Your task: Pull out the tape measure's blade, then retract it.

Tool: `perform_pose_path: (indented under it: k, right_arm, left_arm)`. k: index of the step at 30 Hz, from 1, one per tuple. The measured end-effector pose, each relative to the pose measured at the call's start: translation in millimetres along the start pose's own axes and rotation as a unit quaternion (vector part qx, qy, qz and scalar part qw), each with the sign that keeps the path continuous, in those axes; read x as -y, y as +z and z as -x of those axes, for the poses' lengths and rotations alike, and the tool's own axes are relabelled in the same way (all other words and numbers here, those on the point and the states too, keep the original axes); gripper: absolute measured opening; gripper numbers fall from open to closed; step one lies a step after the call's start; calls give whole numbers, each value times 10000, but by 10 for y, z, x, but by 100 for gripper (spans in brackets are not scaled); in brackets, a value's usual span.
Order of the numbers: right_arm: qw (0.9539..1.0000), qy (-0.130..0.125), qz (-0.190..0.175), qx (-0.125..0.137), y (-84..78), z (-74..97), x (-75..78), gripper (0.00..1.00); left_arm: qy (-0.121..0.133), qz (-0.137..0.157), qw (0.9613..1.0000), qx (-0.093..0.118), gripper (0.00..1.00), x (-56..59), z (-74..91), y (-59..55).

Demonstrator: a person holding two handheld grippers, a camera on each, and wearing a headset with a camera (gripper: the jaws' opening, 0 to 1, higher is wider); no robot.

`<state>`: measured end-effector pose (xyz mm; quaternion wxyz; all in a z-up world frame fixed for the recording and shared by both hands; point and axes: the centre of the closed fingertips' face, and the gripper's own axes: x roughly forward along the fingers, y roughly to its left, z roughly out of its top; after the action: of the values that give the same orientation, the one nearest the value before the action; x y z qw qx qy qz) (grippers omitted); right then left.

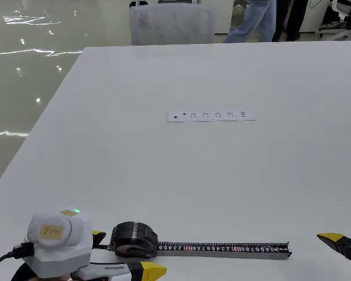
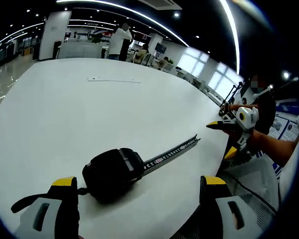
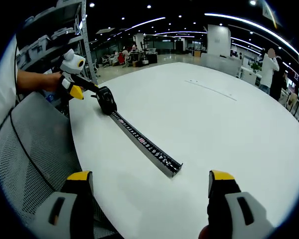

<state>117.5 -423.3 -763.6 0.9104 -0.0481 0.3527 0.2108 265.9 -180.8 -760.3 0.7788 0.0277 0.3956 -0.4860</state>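
White counter (image 1: 234,175) in the head view carries the black tape measure (image 1: 133,239) at its near edge, with the blade (image 1: 222,248) drawn out to the right (lying flat). The left gripper view shows the left hand-held gripper (image 2: 139,181) spread wide, the tape measure just ahead between its jaws. The right gripper view adds the right hand-held gripper (image 3: 150,175), also wide, near the blade's tip and gripping nothing.

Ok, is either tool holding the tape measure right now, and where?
Nothing is held. The left tool is open near the tape measure's case; the right tool is open, short of the blade tip.
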Motion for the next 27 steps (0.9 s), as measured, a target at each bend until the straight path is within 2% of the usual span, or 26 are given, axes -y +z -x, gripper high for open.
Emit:
perform_pose_path:
  k: [13, 16, 19, 22, 24, 27]
  right_arm:
    - [10000, 10, -28, 38, 8, -29, 7, 96]
    - [10000, 17, -42, 65, 13, -42, 4, 96]
    - [10000, 37, -44, 70, 3, -61, -6, 96]
    - [9999, 61, -53, 87, 0, -83, -18, 96]
    - [9999, 65, -56, 92, 0, -96, -21, 96]
    - [9999, 79, -78, 121, 3, -115, -26, 96]
  left_arm:
    - [14, 47, 9999, -92, 96, 23, -77, -48]
    - [23, 177, 9998, -51, 95, 14, -74, -42]
    - [70, 97, 9999, -79, 95, 23, -83, -62]
    - [144, 171, 9997, -2, 94, 3, -88, -55]
    - [253, 297, 9992, 122, 92, -11, -98, -30]
    - [373, 248, 9989, 149, 92, -22, -133, -45]
